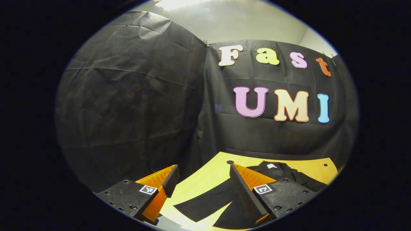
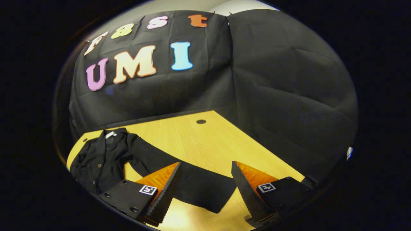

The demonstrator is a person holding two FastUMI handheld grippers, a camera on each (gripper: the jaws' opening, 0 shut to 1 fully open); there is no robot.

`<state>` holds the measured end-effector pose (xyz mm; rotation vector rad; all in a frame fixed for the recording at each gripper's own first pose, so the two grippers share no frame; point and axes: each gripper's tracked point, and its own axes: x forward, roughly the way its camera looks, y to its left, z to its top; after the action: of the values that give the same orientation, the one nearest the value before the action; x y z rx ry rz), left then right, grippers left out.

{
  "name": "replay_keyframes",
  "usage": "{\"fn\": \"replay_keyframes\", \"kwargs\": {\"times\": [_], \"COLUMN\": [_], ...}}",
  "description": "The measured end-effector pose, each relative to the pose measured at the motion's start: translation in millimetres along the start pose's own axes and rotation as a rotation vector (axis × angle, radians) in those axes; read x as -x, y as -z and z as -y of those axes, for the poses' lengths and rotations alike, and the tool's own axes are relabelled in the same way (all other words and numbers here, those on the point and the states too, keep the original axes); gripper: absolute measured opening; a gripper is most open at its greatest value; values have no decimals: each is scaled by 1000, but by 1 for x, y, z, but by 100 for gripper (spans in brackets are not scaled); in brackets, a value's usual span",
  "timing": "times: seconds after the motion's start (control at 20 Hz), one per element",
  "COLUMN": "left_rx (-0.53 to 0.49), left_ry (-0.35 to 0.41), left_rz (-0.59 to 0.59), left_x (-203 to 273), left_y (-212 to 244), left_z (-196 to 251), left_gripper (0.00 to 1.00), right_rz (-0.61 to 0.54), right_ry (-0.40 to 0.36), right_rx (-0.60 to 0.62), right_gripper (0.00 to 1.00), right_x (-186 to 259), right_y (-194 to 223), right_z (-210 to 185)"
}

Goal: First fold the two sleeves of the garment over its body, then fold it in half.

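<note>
Black garment (image 2: 102, 157) flat on wooden table (image 2: 192, 134), sleeves spread, both claws (image 1: 202, 183) (image 2: 205, 183) apart

The desk (image 2: 205, 138) looks like pale wood with a fine straight grain and a smooth, faintly satin finish that catches the light near its front edge. The black shirt (image 2: 99, 160) on it is matt woven cloth, soft and creased at the body, flatter along the sleeve (image 2: 192, 184); small buttons dot its front. The booth wall (image 1: 128, 106) is thin black cloth with a slight sheen and fold lines. The fingers (image 1: 171, 179) of both grippers carry ribbed, sawtooth faces and look like matt moulded plastic.
</note>
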<state>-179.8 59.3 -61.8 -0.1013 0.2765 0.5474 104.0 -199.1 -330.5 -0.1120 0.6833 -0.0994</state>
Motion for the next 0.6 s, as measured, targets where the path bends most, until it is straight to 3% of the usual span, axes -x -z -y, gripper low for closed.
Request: {"fn": "replay_keyframes", "kwargs": {"times": [0.15, 0.25, 0.3, 0.4, 0.6], "left_rx": [-4, -6, -10, -18, -27], "left_ry": [-14, -22, -27, -24, -18], "left_rz": [-1, -2, 5, 12, 8], "left_x": [-1, -2, -2, -2, -6], "left_y": [0, 1, 0, -2, 0], "left_z": [0, 0, -2, 0, 2], "left_gripper": [93, 93, 93, 93, 93], "right_rz": [-62, -111, -137, -168, -218], "right_ry": [0, -14, -14, 0, 11], "right_rx": [61, 50, 40, 35, 99], "right_gripper": [98, 98, 94, 99, 96], "right_x": [-22, -32, -34, -43, -51], "right_y": [17, 30, 37, 46, 70], "right_z": [1, 3, 3, 7, 14]}}
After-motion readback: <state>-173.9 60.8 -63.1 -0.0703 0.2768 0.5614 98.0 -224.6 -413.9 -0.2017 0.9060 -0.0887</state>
